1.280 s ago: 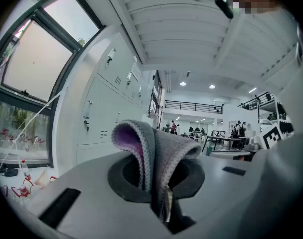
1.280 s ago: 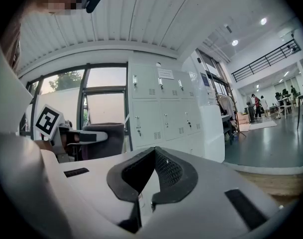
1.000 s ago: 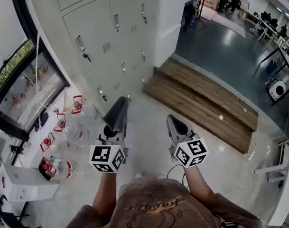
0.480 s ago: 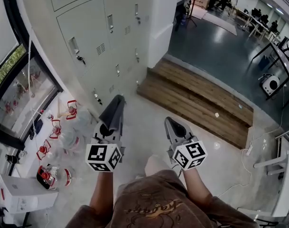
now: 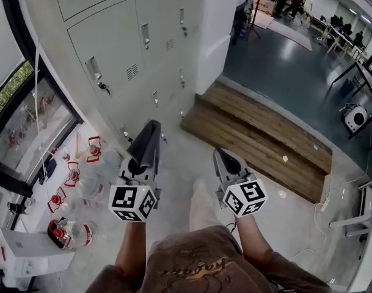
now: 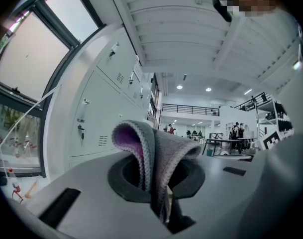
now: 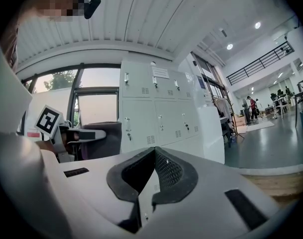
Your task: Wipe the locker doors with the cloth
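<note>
The left gripper is clenched on the cloth, a grey piece with a purple inner side that folds up out of the jaws and drapes over them. The right gripper is held just beside it, its jaws pressed together with nothing between them. Both are low over the pale floor, near the lockers but apart from them, and the cloth touches no door. A key hangs from one door's lock. Left of the grippers, at the foot of the lockers, clear bottles with red fittings cluster below a window, with a white box nearer the person. To the right a wooden step borders the floor, and a white pillar stands at the end of the locker row.
</note>
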The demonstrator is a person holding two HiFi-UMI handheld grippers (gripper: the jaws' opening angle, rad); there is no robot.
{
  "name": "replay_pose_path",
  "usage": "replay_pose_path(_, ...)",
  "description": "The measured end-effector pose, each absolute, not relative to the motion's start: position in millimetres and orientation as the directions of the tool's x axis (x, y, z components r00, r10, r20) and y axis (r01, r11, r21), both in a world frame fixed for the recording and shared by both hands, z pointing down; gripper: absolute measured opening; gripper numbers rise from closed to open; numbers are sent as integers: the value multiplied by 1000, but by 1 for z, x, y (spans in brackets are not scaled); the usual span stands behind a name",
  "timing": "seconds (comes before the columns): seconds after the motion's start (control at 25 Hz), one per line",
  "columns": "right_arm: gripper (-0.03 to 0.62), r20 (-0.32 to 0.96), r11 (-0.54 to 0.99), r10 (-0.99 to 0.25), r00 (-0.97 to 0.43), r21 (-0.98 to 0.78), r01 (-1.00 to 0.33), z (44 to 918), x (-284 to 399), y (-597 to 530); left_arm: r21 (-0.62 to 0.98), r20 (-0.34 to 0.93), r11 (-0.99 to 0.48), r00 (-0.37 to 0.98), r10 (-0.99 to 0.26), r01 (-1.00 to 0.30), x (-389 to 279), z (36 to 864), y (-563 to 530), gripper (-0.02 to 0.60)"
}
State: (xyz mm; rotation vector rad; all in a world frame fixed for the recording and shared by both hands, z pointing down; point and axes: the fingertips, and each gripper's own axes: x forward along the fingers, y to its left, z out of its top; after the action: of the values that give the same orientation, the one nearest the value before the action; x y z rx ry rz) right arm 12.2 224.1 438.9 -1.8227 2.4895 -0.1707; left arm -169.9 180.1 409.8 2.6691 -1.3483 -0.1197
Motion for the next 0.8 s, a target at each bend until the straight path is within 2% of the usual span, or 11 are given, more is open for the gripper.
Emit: replay_pose_path(0.8,-3,41,502,-859,-510,-132,-855,425,74,-30,208,18,-447,460,-888,-870,-89,398,-51,37)
